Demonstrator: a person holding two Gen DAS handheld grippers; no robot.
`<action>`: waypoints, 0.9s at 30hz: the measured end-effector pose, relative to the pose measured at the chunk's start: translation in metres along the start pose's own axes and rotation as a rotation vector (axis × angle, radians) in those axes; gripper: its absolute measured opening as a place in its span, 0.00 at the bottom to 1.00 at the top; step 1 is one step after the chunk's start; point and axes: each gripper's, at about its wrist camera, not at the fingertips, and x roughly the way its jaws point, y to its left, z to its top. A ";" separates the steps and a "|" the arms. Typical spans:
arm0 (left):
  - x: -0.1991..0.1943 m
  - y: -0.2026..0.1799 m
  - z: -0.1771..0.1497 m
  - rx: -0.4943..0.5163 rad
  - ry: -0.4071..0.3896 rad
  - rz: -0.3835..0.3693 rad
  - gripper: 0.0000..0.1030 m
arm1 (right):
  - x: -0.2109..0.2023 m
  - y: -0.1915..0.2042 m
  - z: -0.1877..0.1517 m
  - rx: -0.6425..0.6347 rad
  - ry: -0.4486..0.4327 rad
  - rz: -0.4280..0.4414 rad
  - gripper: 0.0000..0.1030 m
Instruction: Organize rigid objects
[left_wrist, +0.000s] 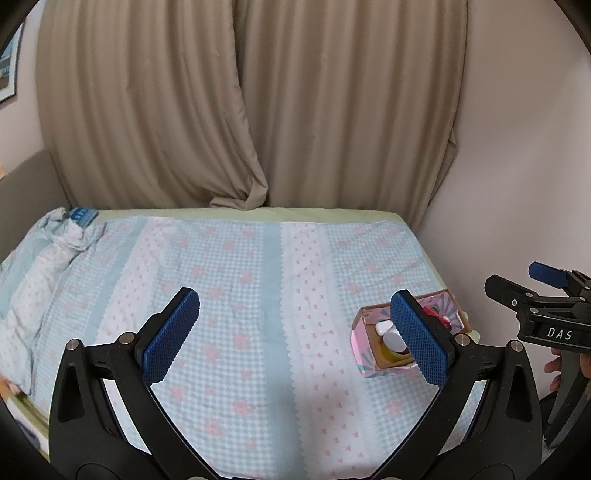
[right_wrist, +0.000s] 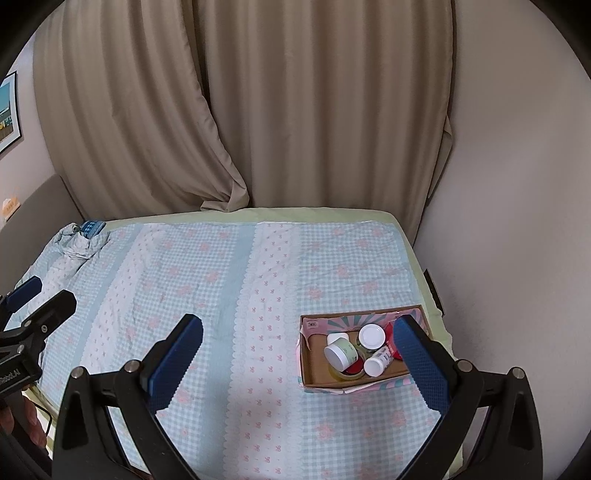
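Note:
A pink and teal cardboard box (right_wrist: 317, 382) sits on the bed at the right, near the edge. It holds a white jar (right_wrist: 340, 352), a white-lidded jar (right_wrist: 372, 336), a small white bottle (right_wrist: 377, 362), a tape roll (right_wrist: 349, 373) and a red item (right_wrist: 392, 341). The box also shows in the left wrist view (left_wrist: 364, 334), partly behind my left finger. My left gripper (left_wrist: 295, 334) is open and empty above the bed's middle. My right gripper (right_wrist: 295, 358) is open and empty, its right finger over the box's right end.
The bed carries a blue checked blanket with pink flowers (right_wrist: 221, 280). Rumpled cloth and a small blue packet (right_wrist: 91, 227) lie at the far left corner. Beige curtains (right_wrist: 295, 110) hang behind. A white wall (right_wrist: 517, 240) runs close along the right.

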 end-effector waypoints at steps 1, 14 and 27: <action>0.001 0.000 0.000 0.001 0.000 0.000 1.00 | 0.000 0.000 0.000 -0.002 0.002 0.001 1.00; 0.003 0.002 0.002 0.002 0.001 0.003 1.00 | 0.000 -0.001 0.001 -0.002 0.001 0.003 1.00; 0.004 0.008 0.004 -0.008 -0.012 -0.003 1.00 | 0.001 0.001 0.001 -0.001 0.000 -0.001 1.00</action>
